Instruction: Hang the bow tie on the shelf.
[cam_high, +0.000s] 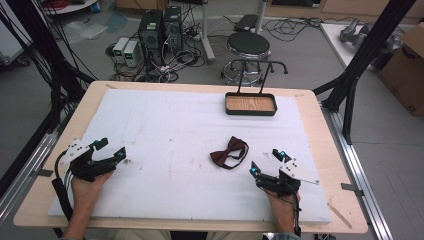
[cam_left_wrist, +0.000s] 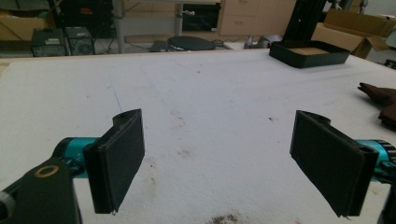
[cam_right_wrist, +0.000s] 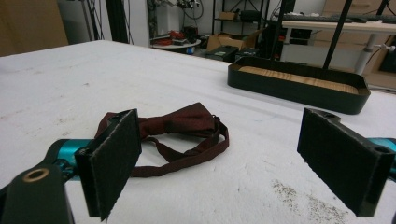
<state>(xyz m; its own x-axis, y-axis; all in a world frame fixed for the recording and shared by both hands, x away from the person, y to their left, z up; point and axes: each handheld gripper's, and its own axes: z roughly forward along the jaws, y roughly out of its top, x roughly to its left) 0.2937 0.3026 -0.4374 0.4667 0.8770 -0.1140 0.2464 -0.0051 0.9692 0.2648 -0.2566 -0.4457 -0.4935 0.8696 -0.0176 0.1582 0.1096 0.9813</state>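
I hold my left gripper (cam_high: 113, 148) low over the near left part of the table, its jaws spread wide with nothing between them. My right gripper (cam_high: 266, 161) sits at the near right, jaws just as wide and also empty, pointing toward the bow tie (cam_high: 229, 152).

The dark red bow tie lies flat on the white mat (cam_high: 170, 130), just beyond my right gripper and left of it, its strap looped beside it. From the right gripper view the bow tie (cam_right_wrist: 180, 128) shows close up between and past the pads (cam_right_wrist: 114, 161), with the loop of strap curling toward me. From the left gripper view only its edge (cam_left_wrist: 380, 100) shows at the far right.

The mat covers most of the light wooden tabletop (cam_high: 320, 135) and carries faint brown smudges and specks. At the far side, right of centre, stands a black tray (cam_high: 250, 104) with a wooden floor and a thin black stand rising from its back edge. The right gripper view shows the tray's (cam_right_wrist: 299, 88) grain and its low wall, well apart from the bow tie; the left gripper view shows the tray (cam_left_wrist: 309, 52) far off to the right.

Beyond the table the high view shows a grey floor, a round black stool (cam_high: 248, 47), computer towers (cam_high: 160, 27) amid tangled cables, black frame posts and a cardboard box (cam_high: 407, 67) at the right.
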